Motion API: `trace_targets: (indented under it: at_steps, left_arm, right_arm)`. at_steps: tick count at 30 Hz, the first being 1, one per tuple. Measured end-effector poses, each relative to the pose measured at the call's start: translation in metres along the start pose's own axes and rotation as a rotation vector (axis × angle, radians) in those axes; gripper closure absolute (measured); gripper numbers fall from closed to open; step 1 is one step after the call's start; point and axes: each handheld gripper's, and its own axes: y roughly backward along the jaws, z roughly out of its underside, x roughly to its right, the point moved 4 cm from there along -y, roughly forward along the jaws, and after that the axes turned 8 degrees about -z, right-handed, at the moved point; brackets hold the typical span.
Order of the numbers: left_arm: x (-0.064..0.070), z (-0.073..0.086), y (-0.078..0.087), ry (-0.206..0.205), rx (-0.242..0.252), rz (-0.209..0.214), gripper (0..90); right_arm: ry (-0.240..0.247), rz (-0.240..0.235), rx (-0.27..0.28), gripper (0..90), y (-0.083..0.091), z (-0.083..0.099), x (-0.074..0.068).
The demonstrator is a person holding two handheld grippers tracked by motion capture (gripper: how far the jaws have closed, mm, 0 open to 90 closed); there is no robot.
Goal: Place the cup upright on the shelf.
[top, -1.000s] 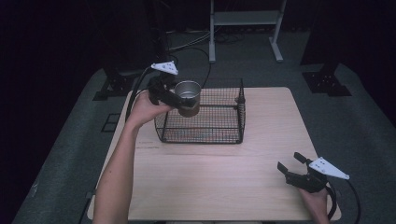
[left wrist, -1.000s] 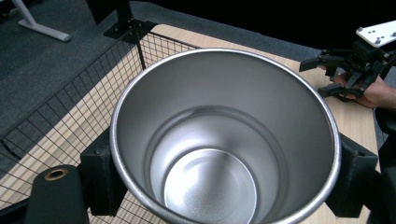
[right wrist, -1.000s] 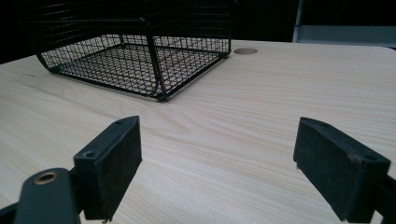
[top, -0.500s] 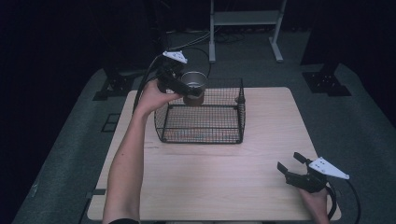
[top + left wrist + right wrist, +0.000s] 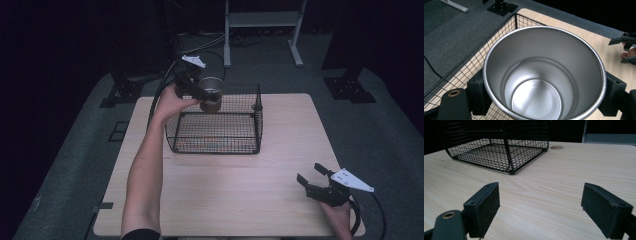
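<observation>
My left gripper (image 5: 202,92) is clamped on the steel cup (image 5: 211,93), one jaw pad on each side of the wall, mouth up toward its camera. Over the last second I have carried it from the near-left corner of the wire basket (image 5: 215,145) toward the back, and it now hangs above the far-left rim, higher than before. I read that as the cup coming out of the basket rather than going in, though from this alone I would not swear to it (the cup is empty, as the left gripper view (image 5: 544,75) shows plainly).

Edges first: the cup's base looks to be just over the basket's rear wire rim, and I cannot tell how much gap is under it. The table (image 5: 280,200) ends just behind the basket, with dark floor beyond, so there is little room farther back. To the left of the basket there is a strip of bare wood; in front of it a wide open stretch.

Over at the right, the right gripper (image 5: 314,181) has not shifted; it sits near the front right corner, jaws spread wide with nothing between them, only tabletop ahead and the basket (image 5: 499,152) well apart.
</observation>
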Motion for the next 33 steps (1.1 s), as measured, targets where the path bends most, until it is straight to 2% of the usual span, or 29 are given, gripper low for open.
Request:
trace_targets:
  at_steps: [10, 16, 21, 33]
  left_arm:
    - [-0.003, 0.006, -0.024, 0.019, -0.037, 0.008, 17.6]
    - [-0.003, 0.015, -0.044, 0.026, -0.082, 0.017, 17.6]
    - [-0.002, 0.018, -0.055, 0.030, -0.101, 0.025, 17.6]
    - [0.001, 0.027, -0.081, 0.025, -0.162, 0.011, 17.6]
  right_arm:
    - [0.004, -0.002, 0.002, 14.5, 0.000, 0.000, 0.000]
    - [0.004, -0.004, 0.003, 14.5, 0.000, 0.000, 0.000]
    - [0.003, -0.006, 0.003, 14.6, 0.000, 0.000, 0.000]
    - [0.001, -0.010, 0.005, 14.6, 0.001, 0.000, 0.000]
